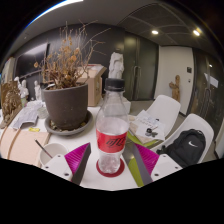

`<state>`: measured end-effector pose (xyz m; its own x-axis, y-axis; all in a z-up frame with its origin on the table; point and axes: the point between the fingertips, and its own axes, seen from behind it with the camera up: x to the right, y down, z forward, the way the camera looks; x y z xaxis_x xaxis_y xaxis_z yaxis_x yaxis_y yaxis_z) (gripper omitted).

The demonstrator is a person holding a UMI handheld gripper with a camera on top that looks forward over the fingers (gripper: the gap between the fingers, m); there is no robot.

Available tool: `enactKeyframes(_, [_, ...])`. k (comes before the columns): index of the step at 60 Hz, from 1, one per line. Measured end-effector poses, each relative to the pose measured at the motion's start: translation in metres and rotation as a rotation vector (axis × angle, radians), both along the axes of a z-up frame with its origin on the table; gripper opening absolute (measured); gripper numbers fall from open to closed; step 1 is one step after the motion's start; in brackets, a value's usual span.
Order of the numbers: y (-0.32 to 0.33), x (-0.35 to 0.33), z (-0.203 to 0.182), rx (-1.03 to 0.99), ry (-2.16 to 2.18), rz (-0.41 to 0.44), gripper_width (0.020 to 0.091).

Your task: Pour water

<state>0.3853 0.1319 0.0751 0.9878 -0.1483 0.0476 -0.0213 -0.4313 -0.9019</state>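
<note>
A clear plastic bottle with a red label stands upright on a round red coaster on the white table. It holds some clear water in its lower part and its cap is on. My gripper is open, its pink-padded fingers on either side of the bottle's lower half. A small gap shows at each side, and the bottle rests on its own base between them.
A grey pot of dried stems stands on a saucer beyond the left finger. A white cup sits near that finger. A cardboard box, small items and white chairs with a black backpack lie beyond and right.
</note>
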Motion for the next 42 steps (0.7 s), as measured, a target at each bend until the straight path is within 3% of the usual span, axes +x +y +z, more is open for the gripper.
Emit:
enactKeyframes(14, [-0.079,-0.034,0.043,-0.068,-0.025,-0.052,0.0853])
enactKeyframes(42, [-0.287,-0.171,0.107,-0.139,0.034,-0.077,0.0858])
